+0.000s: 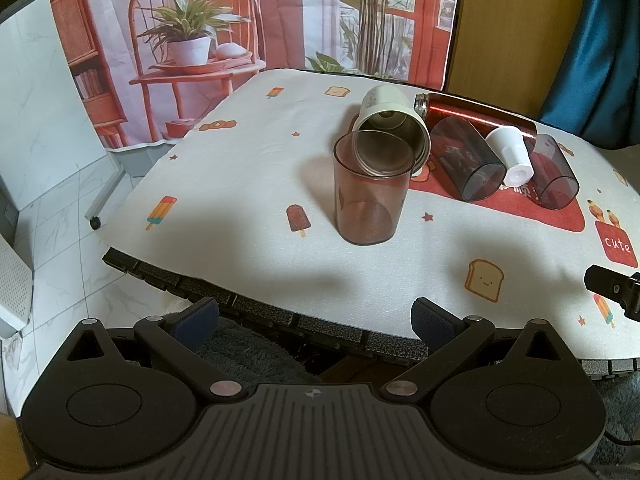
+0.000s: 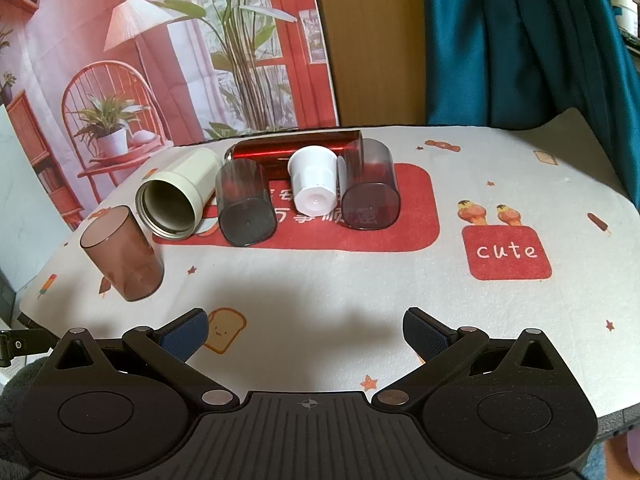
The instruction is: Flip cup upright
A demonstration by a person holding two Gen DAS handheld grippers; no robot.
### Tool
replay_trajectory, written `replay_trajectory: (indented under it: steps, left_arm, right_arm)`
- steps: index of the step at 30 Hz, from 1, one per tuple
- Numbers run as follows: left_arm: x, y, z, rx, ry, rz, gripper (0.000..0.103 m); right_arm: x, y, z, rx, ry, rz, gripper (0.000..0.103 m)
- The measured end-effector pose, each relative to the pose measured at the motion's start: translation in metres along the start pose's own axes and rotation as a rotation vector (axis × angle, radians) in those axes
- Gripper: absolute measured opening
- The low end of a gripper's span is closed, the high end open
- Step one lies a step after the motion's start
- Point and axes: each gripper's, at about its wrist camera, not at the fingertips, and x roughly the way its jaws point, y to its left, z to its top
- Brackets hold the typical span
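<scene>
A brown see-through cup [image 1: 370, 188] stands upright on the table, mouth up; it also shows at the left of the right wrist view [image 2: 122, 254]. Behind it lie a cream cup [image 1: 394, 130] [image 2: 176, 200] on its side, two dark see-through cups [image 1: 466, 160] [image 1: 554, 174] [image 2: 244, 208] [image 2: 370, 184], a small white cup [image 1: 514, 156] [image 2: 314, 186] and a red bottle [image 1: 476, 114] [image 2: 296, 148]. My left gripper [image 1: 314, 320] is open and empty at the table's near edge. My right gripper [image 2: 306, 330] is open and empty over the near tablecloth.
The table [image 1: 240, 184] [image 2: 500, 320] has a white printed cloth with a red patch. Its left edge drops to a tiled floor [image 1: 52, 208]. A printed backdrop [image 1: 240, 12] hangs behind, a teal curtain [image 2: 520, 40] to the right. The right gripper's tip [image 1: 612, 286] shows at the right edge.
</scene>
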Motion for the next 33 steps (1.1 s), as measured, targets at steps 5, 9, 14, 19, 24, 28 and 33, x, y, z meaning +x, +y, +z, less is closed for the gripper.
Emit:
replay_trajectory:
  steps: [5,9,14,19,24,28,33]
  left_arm:
    - [0.0000,0.0000,0.0000,0.000,0.000,0.000,0.103]
    - [-0.0002,0.0015,0.0000,-0.007,0.000,0.004,0.103]
    - [-0.0003,0.0018,-0.0001,-0.012,0.002,0.005,0.103]
    - [0.0001,0.0012,0.0003,-0.015,0.004,0.006,0.103]
    - [-0.0001,0.0008,0.0005,-0.016,0.005,0.008,0.103]
    - [0.0004,0.0009,0.0004,-0.020,0.006,0.010,0.103]
    - [0.0011,0.0004,0.0002,-0.016,0.008,0.014,0.103]
  right_arm:
    - [0.0000,0.0002,-0.0002,0.001,0.001,-0.001,0.103]
    - [0.0011,0.0001,-0.0015,0.002,0.002,-0.001,0.103]
    - [0.0015,-0.0001,-0.0020,0.003,0.004,-0.001,0.103]
    - [0.0021,-0.0005,-0.0025,0.003,0.005,-0.001,0.103]
    - [0.0020,-0.0006,-0.0023,0.003,0.004,-0.001,0.103]
    - [0.0020,-0.0003,-0.0028,0.003,0.006,-0.001,0.103]
    - [0.0025,-0.0005,-0.0030,0.004,0.007,0.000,0.103]
